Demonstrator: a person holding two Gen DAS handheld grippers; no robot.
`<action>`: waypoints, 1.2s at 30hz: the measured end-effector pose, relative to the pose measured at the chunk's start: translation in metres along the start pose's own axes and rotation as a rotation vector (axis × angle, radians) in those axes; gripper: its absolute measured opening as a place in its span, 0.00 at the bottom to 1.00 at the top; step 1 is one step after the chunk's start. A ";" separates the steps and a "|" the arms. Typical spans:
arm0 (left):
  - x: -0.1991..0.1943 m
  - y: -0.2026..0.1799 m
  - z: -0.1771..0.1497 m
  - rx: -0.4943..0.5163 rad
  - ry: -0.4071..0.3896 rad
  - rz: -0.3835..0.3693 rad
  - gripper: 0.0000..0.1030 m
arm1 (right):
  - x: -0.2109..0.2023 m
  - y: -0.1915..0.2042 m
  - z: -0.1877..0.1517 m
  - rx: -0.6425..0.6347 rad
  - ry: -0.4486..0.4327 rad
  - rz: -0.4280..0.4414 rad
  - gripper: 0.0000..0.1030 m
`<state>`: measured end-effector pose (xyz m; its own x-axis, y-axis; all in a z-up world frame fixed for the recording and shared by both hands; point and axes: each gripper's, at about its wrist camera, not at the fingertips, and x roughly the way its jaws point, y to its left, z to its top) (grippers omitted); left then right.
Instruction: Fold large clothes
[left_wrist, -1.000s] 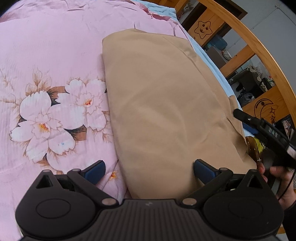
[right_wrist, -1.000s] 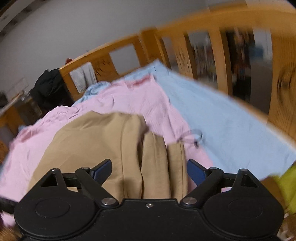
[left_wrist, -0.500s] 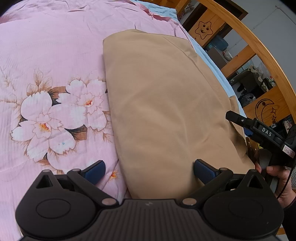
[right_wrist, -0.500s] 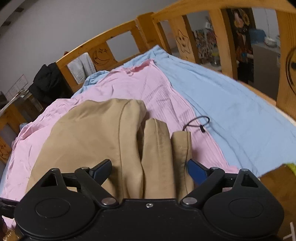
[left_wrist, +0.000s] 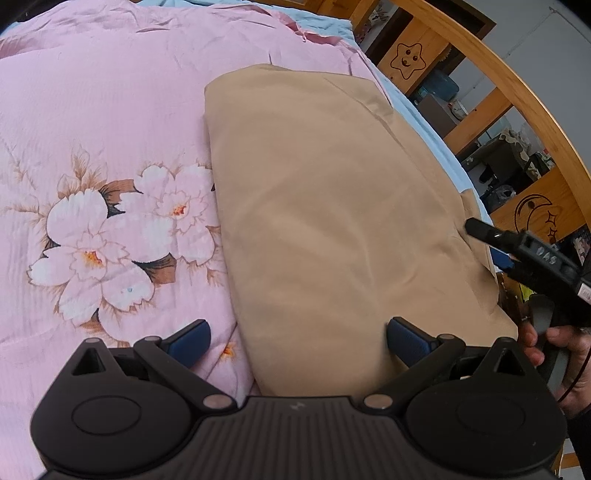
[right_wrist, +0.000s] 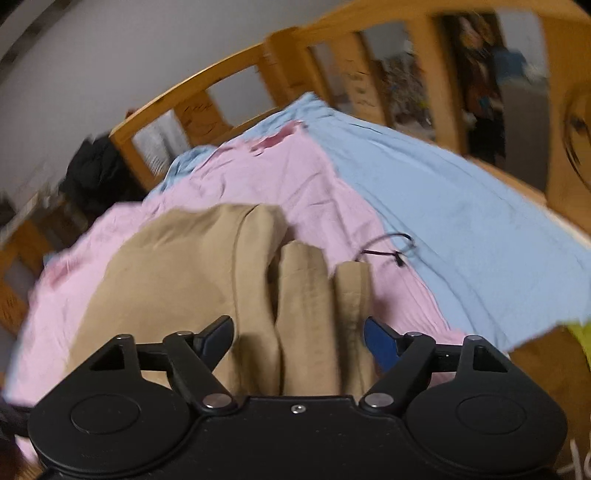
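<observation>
A folded tan cloth garment (left_wrist: 332, 221) lies flat on the pink flowered quilt (left_wrist: 92, 129) of the bed, its long left edge straight and clean against the flower print, with a wide stretch of bare quilt beyond it on that side. The left tool (left_wrist: 297, 341) hovers over the garment's near end with its blue-padded fingers spread wide, one over the quilt and one over the cloth, holding nothing. To the right the garment runs close to the quilt's edge, where a strip of light blue sheet (right_wrist: 461, 221) shows and then the curved wooden bed rail (left_wrist: 517, 85), so room is tight there.

The left view also shows the right tool (left_wrist: 491, 240) reaching in over the garment's right edge, gripped by the person's hand (left_wrist: 561, 354). The blurred right view shows what the left cannot: that edge is bunched into several upright tan folds, and a thin dark cord (right_wrist: 388, 247) lies on the quilt just past them. The right tool's own fingers stand wide apart around those folds, empty.
</observation>
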<state>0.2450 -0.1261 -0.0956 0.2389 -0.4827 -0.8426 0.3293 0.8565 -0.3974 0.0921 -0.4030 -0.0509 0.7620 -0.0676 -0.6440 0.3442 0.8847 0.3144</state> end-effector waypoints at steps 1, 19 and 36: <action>0.000 0.000 0.000 -0.001 0.001 0.002 1.00 | -0.001 -0.008 0.001 0.045 0.005 0.015 0.85; 0.000 0.000 0.005 0.028 0.019 0.006 1.00 | 0.015 0.020 -0.007 -0.122 0.026 -0.011 0.78; 0.001 0.002 0.003 0.016 0.021 -0.001 1.00 | 0.021 0.020 -0.007 -0.158 0.060 0.106 0.67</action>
<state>0.2485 -0.1254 -0.0961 0.2191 -0.4790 -0.8500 0.3438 0.8532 -0.3922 0.1112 -0.3831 -0.0627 0.7539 0.0529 -0.6549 0.1697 0.9473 0.2719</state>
